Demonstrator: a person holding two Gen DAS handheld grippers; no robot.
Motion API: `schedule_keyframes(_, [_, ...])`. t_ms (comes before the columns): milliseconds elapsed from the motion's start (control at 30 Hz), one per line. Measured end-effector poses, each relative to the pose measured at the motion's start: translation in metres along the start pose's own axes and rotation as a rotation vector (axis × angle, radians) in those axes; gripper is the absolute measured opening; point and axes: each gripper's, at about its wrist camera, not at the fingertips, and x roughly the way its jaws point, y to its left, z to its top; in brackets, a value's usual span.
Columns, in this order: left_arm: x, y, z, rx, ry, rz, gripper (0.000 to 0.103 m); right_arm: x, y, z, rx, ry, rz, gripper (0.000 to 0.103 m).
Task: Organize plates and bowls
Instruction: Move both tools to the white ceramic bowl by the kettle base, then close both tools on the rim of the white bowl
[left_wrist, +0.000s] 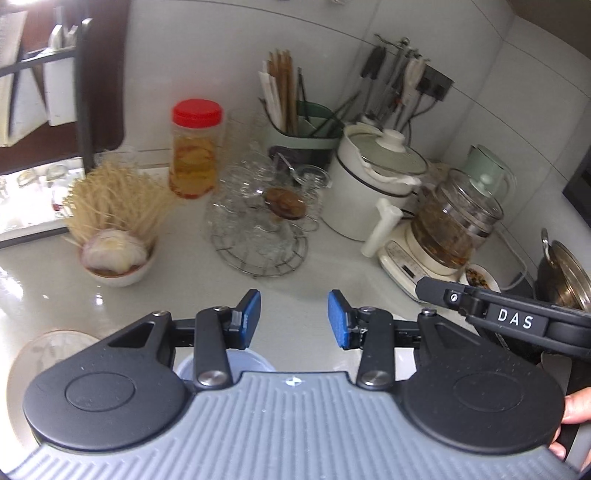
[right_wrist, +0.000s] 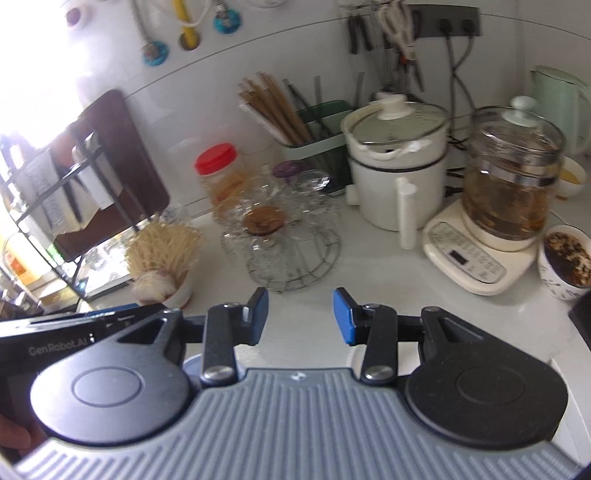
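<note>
My left gripper (left_wrist: 294, 319) hangs open over the white counter, nothing between its blue pads (left_wrist: 249, 319). A pale blue bowl (left_wrist: 251, 360) shows just under it, mostly hidden by the gripper's body. A pinkish plate (left_wrist: 48, 350) lies at the lower left. A white bowl (left_wrist: 122, 271) with onion and noodles stands to the left. My right gripper (right_wrist: 300, 316) is also open and empty above the counter; its side shows in the left wrist view as a black bar marked DAS (left_wrist: 517, 317). In the right wrist view the white bowl (right_wrist: 177, 291) sits left of the fingers.
A wire rack of glass cups (left_wrist: 258, 221) stands ahead, with a red-lidded jar (left_wrist: 194, 151), a utensil caddy (left_wrist: 303, 129), a white pot (left_wrist: 373, 188) and a glass kettle on its base (left_wrist: 450, 229). A patterned cup of dark food (right_wrist: 563, 264) stands right. A metal shelf (right_wrist: 66, 206) is left.
</note>
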Motion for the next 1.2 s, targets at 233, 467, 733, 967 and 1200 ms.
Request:
schedule_keyframes(233, [0.021, -0.027, 0.004, 0.069, 0.032, -0.054, 0.049, -0.009, -0.032, -0.002, 0.071, -0.025, -0.076, 0.043])
schedule_keyframes(467, [0.049, -0.058, 0.006, 0.133, 0.086, -0.097, 0.049, -0.011, -0.074, -0.006, 0.167, -0.013, -0.141, 0.043])
schedule_keyframes(733, [0.093, -0.075, 0.007, 0.102, 0.184, -0.122, 0.049, 0.002, -0.117, -0.016, 0.224, 0.064, -0.156, 0.043])
schedule_keyframes(967, [0.138, -0.084, 0.001, 0.057, 0.291, -0.106, 0.049, 0.030, -0.147, -0.021, 0.260, 0.162, -0.107, 0.043])
schedule_keyframes(1200, [0.177, -0.084, -0.013, -0.013, 0.383, -0.079, 0.049, 0.061, -0.164, -0.028, 0.271, 0.260, -0.069, 0.043])
